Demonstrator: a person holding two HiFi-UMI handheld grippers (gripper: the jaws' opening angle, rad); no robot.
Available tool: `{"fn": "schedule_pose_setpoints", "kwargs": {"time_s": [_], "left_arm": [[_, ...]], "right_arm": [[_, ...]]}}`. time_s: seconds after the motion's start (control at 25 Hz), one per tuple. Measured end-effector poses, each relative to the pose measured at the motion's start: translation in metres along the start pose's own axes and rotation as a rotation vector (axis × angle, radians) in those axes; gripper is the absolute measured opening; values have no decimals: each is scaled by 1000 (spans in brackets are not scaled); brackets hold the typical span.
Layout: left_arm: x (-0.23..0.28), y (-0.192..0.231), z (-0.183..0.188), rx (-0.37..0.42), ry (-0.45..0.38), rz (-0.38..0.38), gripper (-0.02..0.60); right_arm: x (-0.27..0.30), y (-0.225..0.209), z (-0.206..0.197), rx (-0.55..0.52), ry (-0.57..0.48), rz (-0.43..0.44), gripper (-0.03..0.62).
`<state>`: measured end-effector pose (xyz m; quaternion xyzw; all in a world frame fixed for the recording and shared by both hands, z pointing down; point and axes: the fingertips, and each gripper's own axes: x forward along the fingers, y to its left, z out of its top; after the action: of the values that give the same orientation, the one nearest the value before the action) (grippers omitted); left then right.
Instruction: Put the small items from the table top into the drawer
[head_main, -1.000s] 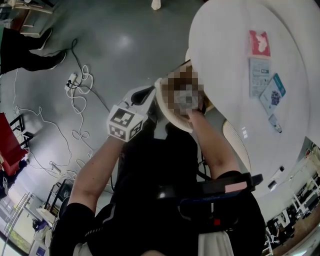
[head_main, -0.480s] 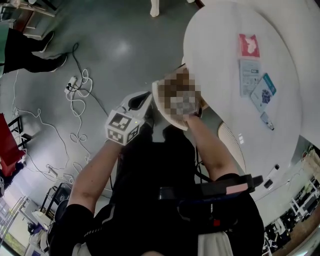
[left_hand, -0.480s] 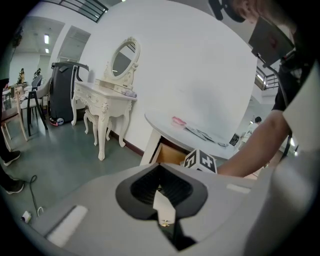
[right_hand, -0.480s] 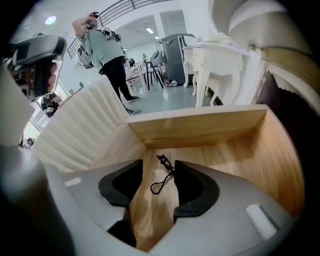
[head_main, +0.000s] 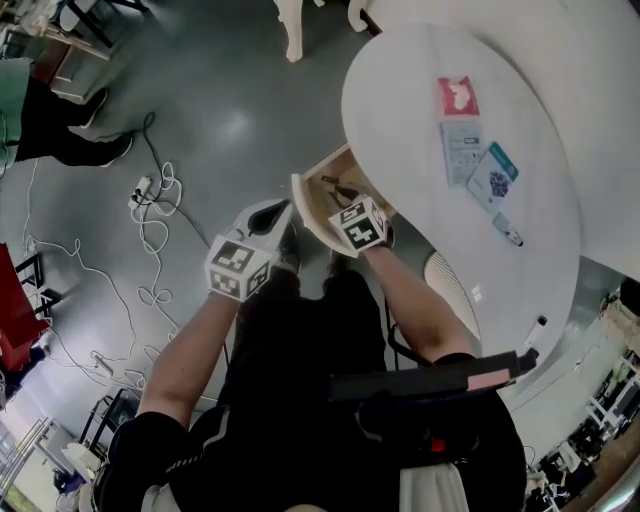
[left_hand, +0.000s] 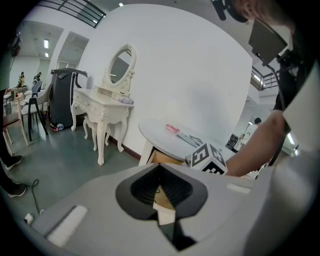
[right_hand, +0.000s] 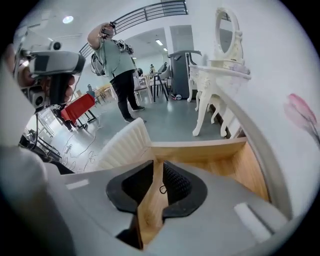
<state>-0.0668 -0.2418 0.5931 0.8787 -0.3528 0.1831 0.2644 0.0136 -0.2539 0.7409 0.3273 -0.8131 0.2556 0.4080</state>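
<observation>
We note the left gripper (left_hand: 160, 169) shut and empty, the right gripper (right_hand: 158, 170), its jaws just now closing to a narrow empty gap, above the open drawer (right_hand: 242, 167), small items (head_main: 462, 150) lying on the table top (head_main: 400, 110).

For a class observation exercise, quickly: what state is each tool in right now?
Left tool: closed at the tips, holding nothing.
Right tool: narrowly open, jaws have just been closing, nothing between them.
</observation>
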Motion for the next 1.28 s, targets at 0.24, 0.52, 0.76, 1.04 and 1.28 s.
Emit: {"fn": "schedule_pose_setpoints", "kwargs": {"time_s": [0.24,0.52,0.76,1.04,1.28], "left_arm": [[-20,-13,19,6,-52,2,2],[-39,-25,43,34,-123,-23,0],[-54,-41,60,36,-176,-44,0],[-73,-51,76,75,-211,-49,2],[-82,-62,97,71,-274,-36,2]], "right_arm": [[-50,19,32,2,-132,10,17],[-117,34,74,-24,-291,7,9],[-163,44,101,-49,-402,-21,8],[-213,56,127,-48,-517,-43,6],[-249,58,138,-34,-597,-54,6]]}}
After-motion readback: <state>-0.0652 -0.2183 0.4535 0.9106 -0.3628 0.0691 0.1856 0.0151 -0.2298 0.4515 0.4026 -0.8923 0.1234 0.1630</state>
